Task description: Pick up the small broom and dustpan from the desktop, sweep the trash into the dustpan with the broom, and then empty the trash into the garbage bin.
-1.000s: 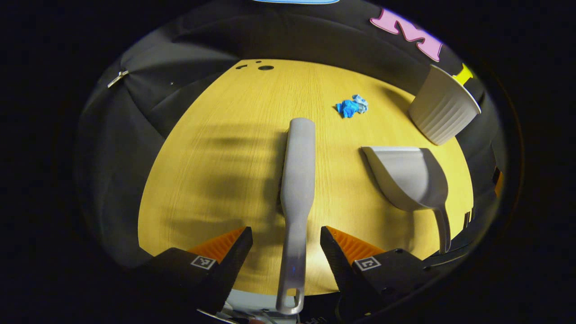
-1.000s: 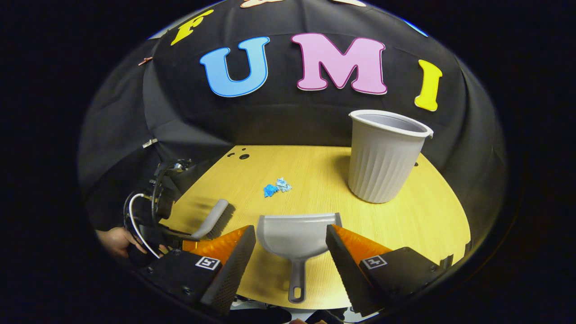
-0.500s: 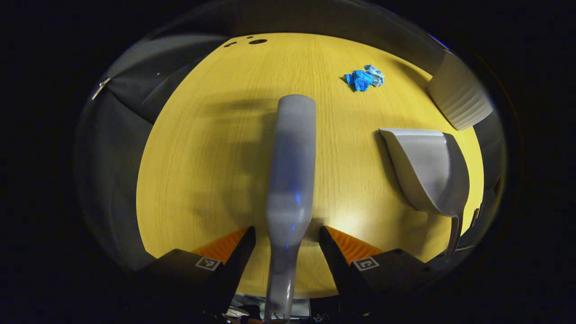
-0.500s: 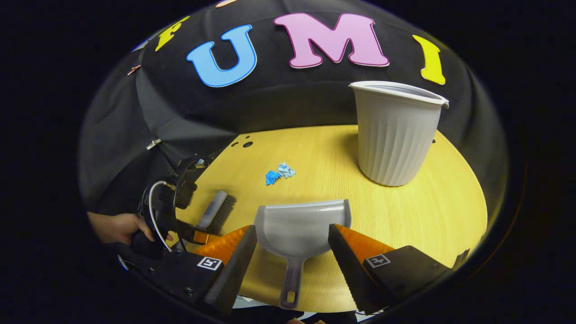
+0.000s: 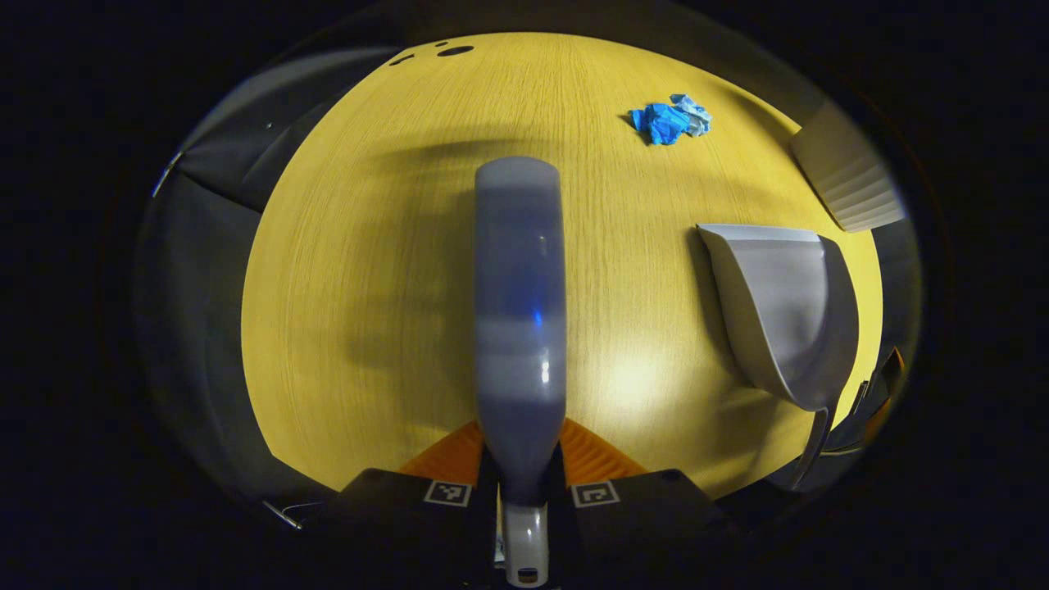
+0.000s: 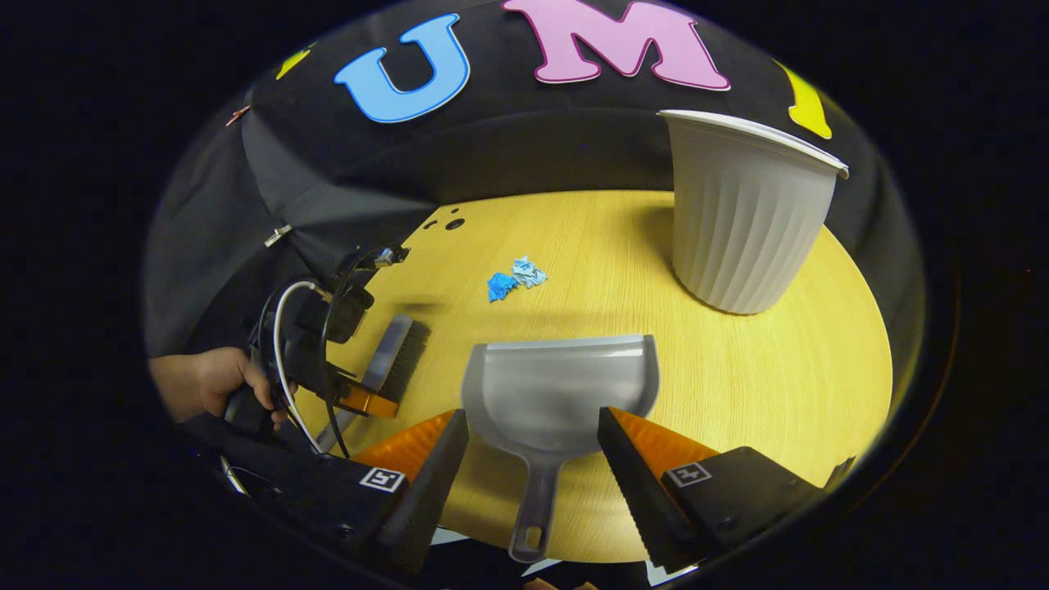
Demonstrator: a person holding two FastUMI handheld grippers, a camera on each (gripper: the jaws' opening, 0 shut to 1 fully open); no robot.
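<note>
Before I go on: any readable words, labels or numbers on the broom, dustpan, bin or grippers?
No text visible on the broom, dustpan or garbage bin.
On the right hand-held gripper: square marker tags, patterns, not words.
On the left hand-held gripper: likewise.

Trash [image 6: 514, 279] on table [image 6: 770, 369], bin [image 6: 747, 221] right, dustpan [image 6: 557, 401] nearer

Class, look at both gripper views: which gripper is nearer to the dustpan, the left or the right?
Right. The right gripper is open, its fingers either side of the dustpan where pan meets handle. The left gripper is shut on the broom, off to the dustpan's side.
</note>
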